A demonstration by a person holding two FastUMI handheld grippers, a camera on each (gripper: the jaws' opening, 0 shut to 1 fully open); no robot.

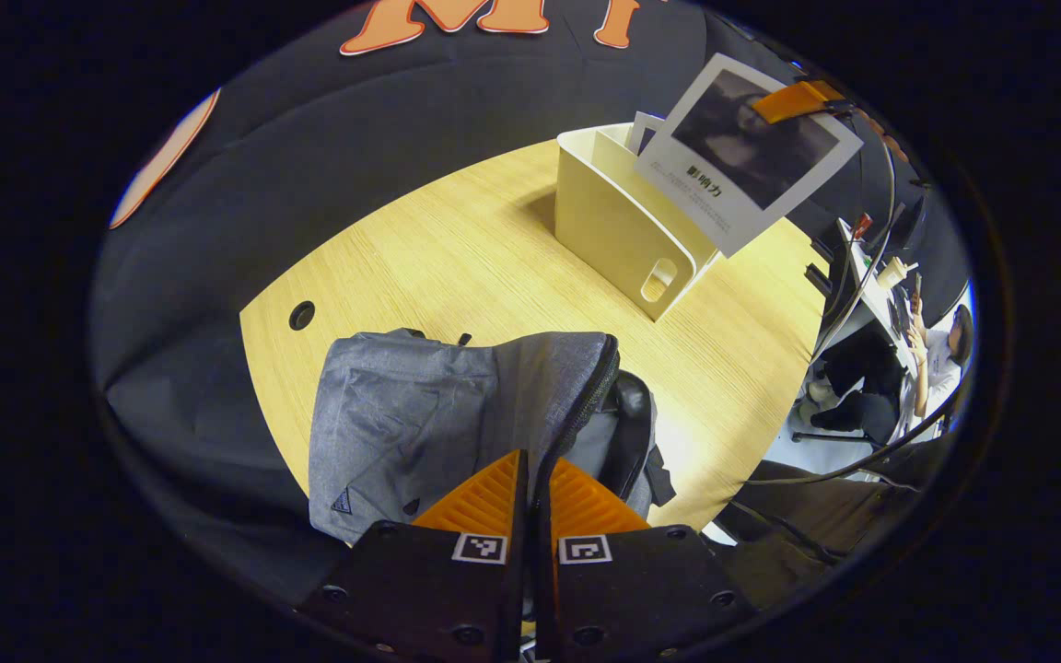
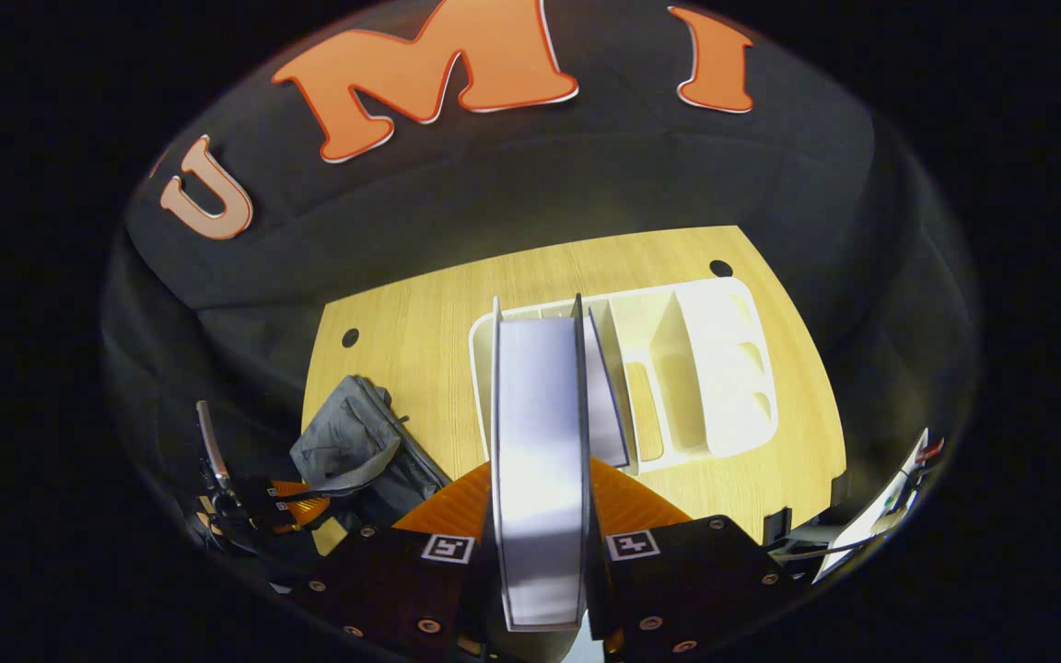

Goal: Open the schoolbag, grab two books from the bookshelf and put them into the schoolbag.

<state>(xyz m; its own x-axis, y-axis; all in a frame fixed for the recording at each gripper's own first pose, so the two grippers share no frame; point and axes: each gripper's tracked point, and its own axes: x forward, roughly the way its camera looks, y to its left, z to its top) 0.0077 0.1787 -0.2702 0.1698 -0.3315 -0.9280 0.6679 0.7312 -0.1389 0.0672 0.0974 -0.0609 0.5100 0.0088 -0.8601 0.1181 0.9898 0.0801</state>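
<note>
A: What has the right gripper (image 2: 540, 502) got?

B: A book (image 2: 538, 460) — pinched between its two fingers, spine or edge toward the camera, held clear above the shelf (image 2: 724, 368). From the left gripper view the same book (image 1: 747, 152) hangs tilted over the shelf (image 1: 618, 226), with a finger clamped on its top corner.

A: How will it handle?

B: Stiff covers, thin, probably moderate weight. Held by one edge it wants to swing, I'd judge, so a grip deeper on the cover near the spine is safer than a corner nip. Glossy cover — could slip.

A: And the second book?

B: One more (image 2: 606, 396) stands in the shelf, just ahead of the right gripper and beside the held one.

A: The bag?

B: The bag (image 1: 457, 414) sits directly ahead of the left gripper (image 1: 538, 497), whose fingers are closed on the zip edge (image 1: 586, 396) at the mouth. Soft grey fabric, floppy — it'll sag shut unless that edge is held up. From the right gripper, the bag (image 2: 355, 447) lies low and to the left, well apart from the book.
</note>
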